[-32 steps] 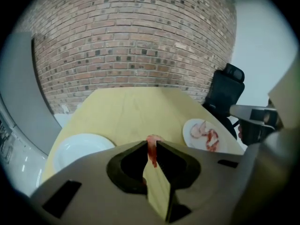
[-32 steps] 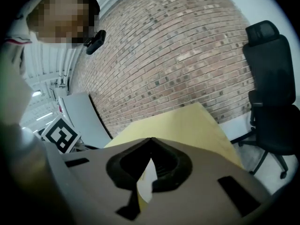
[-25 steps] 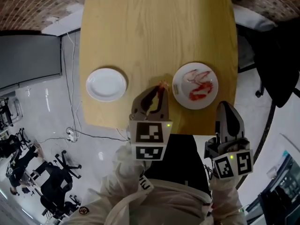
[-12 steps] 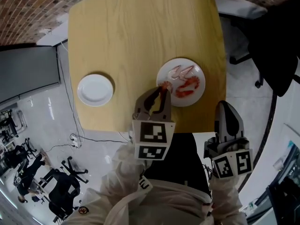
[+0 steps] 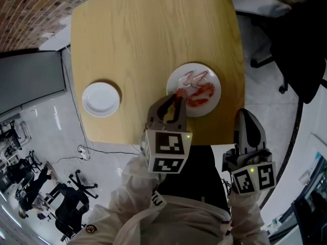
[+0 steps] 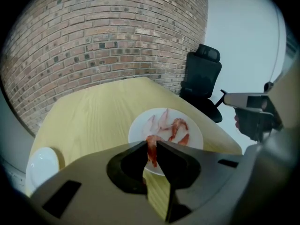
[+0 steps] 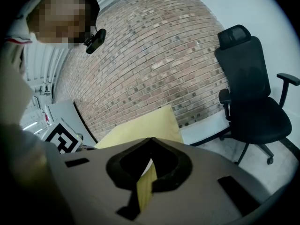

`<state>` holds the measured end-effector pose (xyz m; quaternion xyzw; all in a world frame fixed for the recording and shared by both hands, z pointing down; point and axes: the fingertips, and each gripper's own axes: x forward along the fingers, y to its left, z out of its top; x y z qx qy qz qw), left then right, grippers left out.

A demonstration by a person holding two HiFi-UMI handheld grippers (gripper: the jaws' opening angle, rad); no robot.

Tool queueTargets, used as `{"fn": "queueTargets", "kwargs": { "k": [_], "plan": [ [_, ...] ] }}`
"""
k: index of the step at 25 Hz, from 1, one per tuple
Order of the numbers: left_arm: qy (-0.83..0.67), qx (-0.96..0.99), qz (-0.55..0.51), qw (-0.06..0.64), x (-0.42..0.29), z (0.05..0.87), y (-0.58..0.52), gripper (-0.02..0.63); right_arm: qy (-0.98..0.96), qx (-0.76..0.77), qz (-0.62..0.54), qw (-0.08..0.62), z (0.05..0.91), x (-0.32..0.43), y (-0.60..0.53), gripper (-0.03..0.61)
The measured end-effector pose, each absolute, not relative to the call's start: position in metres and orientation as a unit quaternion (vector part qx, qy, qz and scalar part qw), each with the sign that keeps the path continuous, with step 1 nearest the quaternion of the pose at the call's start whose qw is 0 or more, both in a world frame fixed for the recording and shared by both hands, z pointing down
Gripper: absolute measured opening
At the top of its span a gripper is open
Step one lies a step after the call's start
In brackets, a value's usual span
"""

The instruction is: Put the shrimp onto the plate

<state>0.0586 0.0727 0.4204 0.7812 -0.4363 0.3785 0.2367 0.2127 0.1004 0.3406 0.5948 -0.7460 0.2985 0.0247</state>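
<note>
My left gripper point(image 5: 177, 97) point(image 6: 150, 146) is shut on a red shrimp point(image 6: 151, 150), which hangs between the jaw tips over the near left rim of a white plate point(image 5: 211, 102) point(image 6: 138, 126). That plate holds several shrimps point(image 5: 198, 87) point(image 6: 169, 126). In the head view the held shrimp point(image 5: 179, 93) shows as a small pink tip at the plate's edge. My right gripper point(image 5: 246, 117) point(image 7: 150, 140) is shut with nothing in it, held off the table's near right edge.
A second, smaller white plate point(image 5: 100, 99) point(image 6: 42, 165) lies bare at the left of the yellow wooden table point(image 5: 148, 40). A black office chair point(image 7: 255, 97) stands on the floor to the right. A brick wall point(image 6: 108, 41) rises behind the table.
My left gripper has carried the shrimp rightwards relative to the table, from beside the plate of shrimps to over its rim. The right gripper has stayed where it was.
</note>
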Motion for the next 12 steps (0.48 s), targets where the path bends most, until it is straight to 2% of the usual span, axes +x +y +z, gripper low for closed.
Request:
{"fn": "queueTargets", "kwargs": {
  "k": [12],
  "plan": [
    [-0.436,0.776,0.394,0.229,0.0608,0.4244,0.0735,0.064,-0.742,0.598,0.302,0.02,0.3411,0.2187,0.1011,0.025]
  ]
}}
